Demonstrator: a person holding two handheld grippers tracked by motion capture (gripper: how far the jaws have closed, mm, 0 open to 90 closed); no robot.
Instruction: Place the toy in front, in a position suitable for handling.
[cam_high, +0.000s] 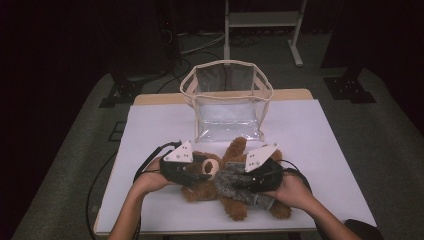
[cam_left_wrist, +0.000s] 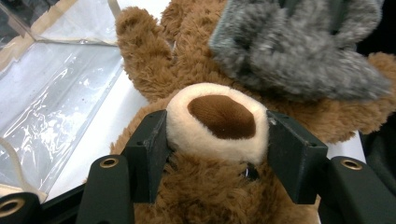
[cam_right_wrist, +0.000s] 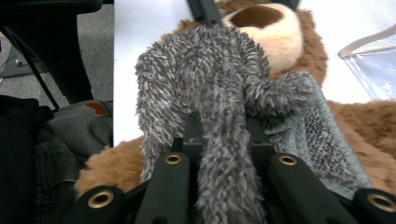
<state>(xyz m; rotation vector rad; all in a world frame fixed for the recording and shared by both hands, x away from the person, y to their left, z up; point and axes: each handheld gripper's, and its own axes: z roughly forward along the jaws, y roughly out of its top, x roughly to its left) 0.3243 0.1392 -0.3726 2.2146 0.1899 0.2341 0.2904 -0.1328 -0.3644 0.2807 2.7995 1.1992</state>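
Bear (cam_high: 220, 182): we list one brown plush bear lying on its back on the table (cam_high: 310, 150), head toward the left gripper, legs toward the near edge.
Left gripper (cam_high: 197, 172): we see its jaws part-spread and pressed on either side of the bear's cream muzzle (cam_left_wrist: 217, 123); the pads dent the fur at both flanks, so it is pinching the muzzle.
Bear relative to left gripper: in the left gripper view the brown nose sits midway between the pads, the face fur fills the gap below, one arm (cam_left_wrist: 142, 51) rises beyond the left jaw, and the belly lies straight ahead.
Garment (cam_high: 240, 182): we list one grey fuzzy garment bunched over the bear's chest.
Right gripper (cam_high: 250, 182): we see its jaws drawn together on a fold of the garment (cam_right_wrist: 219, 140); a grey strand runs down between them toward the camera.
Garment relative to right gripper: it starts at the jaw tips and heaps up just ahead; the bear's muzzle shows beyond it, the brown body to both sides and below.
Bag (cam_high: 227, 100): clear plastic, cream-trimmed, standing open beyond both grippers, just past the bear's raised arm; in the left gripper view its wall lies left of the jaws.
Hands: we see one hand behind each gripper, entering from the near edge.
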